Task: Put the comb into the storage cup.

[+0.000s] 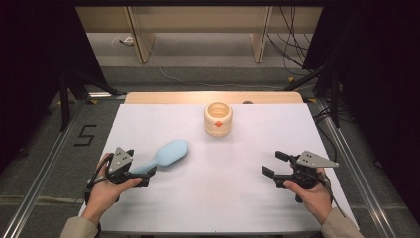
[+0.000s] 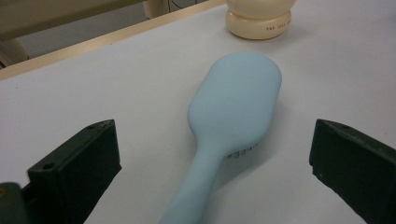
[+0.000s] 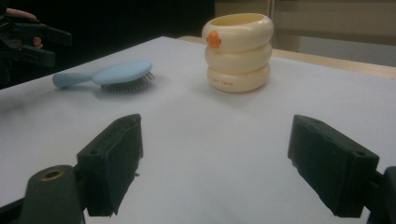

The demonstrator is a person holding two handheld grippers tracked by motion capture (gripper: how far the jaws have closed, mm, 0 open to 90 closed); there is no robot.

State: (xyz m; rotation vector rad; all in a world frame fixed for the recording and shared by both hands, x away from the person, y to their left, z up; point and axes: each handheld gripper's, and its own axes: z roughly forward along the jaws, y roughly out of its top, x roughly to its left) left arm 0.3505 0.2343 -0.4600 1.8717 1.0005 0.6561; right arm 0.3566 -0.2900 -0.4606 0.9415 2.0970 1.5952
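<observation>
A light blue hairbrush lies bristles down on the white table top, left of centre, its handle pointing toward my left hand. My left gripper is open, and the handle runs between its spread jaws without touching them. In the left gripper view the hairbrush stretches away from the left gripper. A cream ringed cup with an orange mark stands upright at the back centre. My right gripper is open over bare table at the right. The right gripper faces the cup and the hairbrush.
The white sheet ends at a wooden strip at the far edge. Metal rails run along both sides of the table. A "5" is marked on the floor at the left, and cables lie behind.
</observation>
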